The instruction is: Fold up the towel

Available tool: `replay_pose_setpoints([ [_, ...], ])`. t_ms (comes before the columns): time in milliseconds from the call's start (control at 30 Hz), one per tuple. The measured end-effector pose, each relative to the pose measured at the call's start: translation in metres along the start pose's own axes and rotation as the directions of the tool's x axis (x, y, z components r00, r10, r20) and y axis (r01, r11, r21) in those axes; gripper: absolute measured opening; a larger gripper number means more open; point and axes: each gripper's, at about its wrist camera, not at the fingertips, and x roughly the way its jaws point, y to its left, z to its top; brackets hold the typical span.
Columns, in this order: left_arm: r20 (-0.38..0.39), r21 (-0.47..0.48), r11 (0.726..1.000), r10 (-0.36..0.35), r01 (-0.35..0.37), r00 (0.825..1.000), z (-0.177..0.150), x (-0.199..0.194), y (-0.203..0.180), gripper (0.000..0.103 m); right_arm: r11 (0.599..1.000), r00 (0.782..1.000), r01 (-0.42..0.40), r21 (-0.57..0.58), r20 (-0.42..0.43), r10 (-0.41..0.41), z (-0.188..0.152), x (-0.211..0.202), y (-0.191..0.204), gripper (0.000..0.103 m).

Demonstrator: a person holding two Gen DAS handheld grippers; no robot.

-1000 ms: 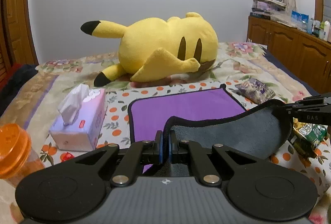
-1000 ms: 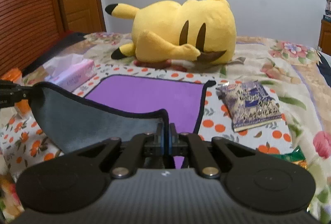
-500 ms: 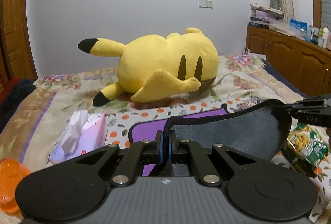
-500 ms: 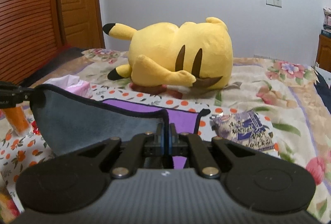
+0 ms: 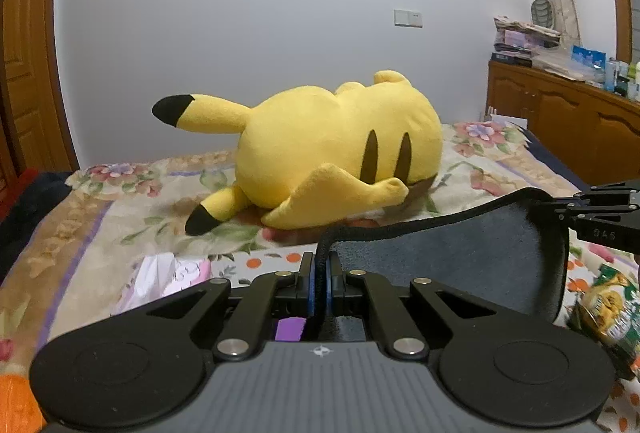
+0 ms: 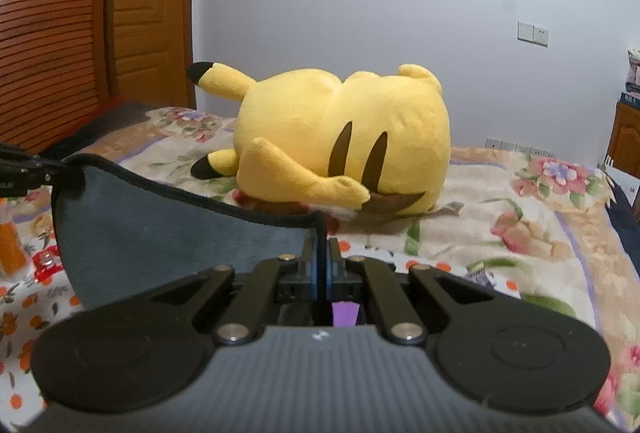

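The towel [image 5: 460, 265] is grey on the side facing me, purple on the other, with a black hem. It hangs stretched between both grippers above the bed. My left gripper [image 5: 319, 261] is shut on one near corner. My right gripper [image 6: 321, 253] is shut on the other corner, and the grey face of the towel [image 6: 168, 233] spans to its left. The right gripper also shows in the left wrist view [image 5: 560, 207], and the left gripper shows at the left edge of the right wrist view [image 6: 52, 173]. A purple strip [image 5: 291, 329] shows under the left jaws.
A large yellow plush toy [image 5: 336, 161] lies on the floral bedspread [image 5: 120, 217] straight ahead. A tissue pack [image 5: 164, 281] and an orange cup [image 6: 10, 245] are on the left, a snack bag [image 5: 608, 309] on the right. A wooden cabinet [image 5: 560, 125] stands at the far right.
Both grippers have risen and moved forward with the towel's near edge. The purple face on the bed has dropped out of view behind the lifted grey side. The plush toy looks nearer.
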Motion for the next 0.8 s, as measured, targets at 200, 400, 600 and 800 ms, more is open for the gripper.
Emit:
replay_pose_setpoints([
  [200, 0.010, 0.002, 1.000, 0.028, -0.028, 1.000, 0.010, 0.020, 0.002, 0.006, 0.999, 0.999, 0.031, -0.014, 0.012, -0.031, 0.010, 0.019, -0.004, 0.005],
  [400, 0.009, -0.025, 0.999, 0.037, -0.037, 0.999, 0.013, 0.041, 0.007, 0.006, 0.998, 0.998, 0.060, -0.018, 0.001, -0.060, 0.013, 0.042, -0.007, 0.005],
  [600, -0.014, -0.034, 0.997, 0.073, -0.074, 0.997, 0.007, 0.070, 0.011, 0.006, 0.996, 0.996, 0.084, -0.020, -0.041, -0.085, 0.009, 0.069, -0.008, 0.005],
  [800, -0.046, -0.058, 0.995, 0.084, -0.087, 0.995, -0.007, 0.097, 0.016, 0.006, 0.996, 0.992, 0.082, 0.024, -0.096, -0.079, 0.000, 0.094, -0.013, 0.005],
])
